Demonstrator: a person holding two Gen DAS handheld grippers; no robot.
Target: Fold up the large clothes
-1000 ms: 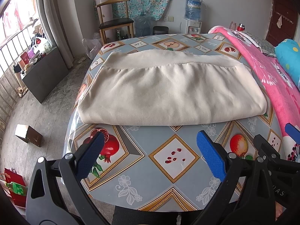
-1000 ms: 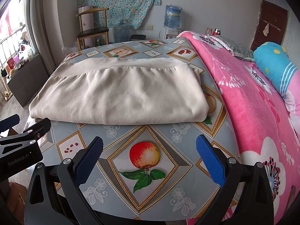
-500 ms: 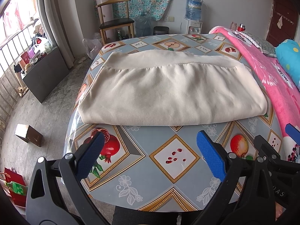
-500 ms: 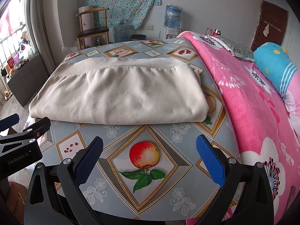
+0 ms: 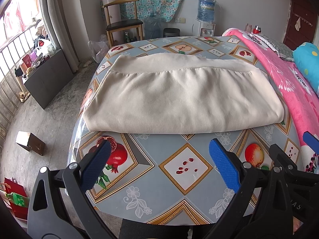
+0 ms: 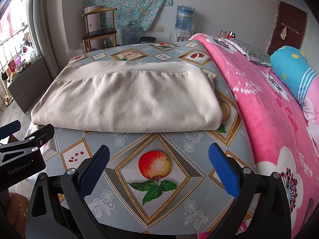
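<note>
Left wrist view: we see the left gripper (image 5: 159, 163) at the bottom centre of the frame, jaws spread wide w/ nothing between them, blue pads (image 5: 223, 168) hanging over the fruit-print tablecloth (image 5: 185, 169). The beige garment (image 5: 179, 97) fills the centre of the frame, folded into a broad rectangle, lying flat on the cloth; its ribbed band runs along the far (upper) edge, its thick fold faces us. Both grippers are apart from it. At the lower right edge we see part of the right gripper (image 5: 289, 171), black frame plus one blue tip.

Right wrist view: the right gripper (image 6: 159, 163) sits at bottom centre, also spread wide and empty, over the apple motif (image 6: 155, 165). The garment (image 6: 129, 101) lies centre-left of the frame. The left gripper's (image 6: 22, 155) body enters at the mid-left edge. A pink floral blanket (image 6: 269, 109) covers the right side, just beside the garment's right end, w/ a blue pillow (image 6: 293, 71) at upper right.

Background, upper part of both frames: wooden chair (image 5: 123, 25), water dispenser (image 5: 206, 16), floral wall hanging (image 6: 127, 2). A small box (image 5: 30, 142) lies on the floor at mid-left in the left view.
</note>
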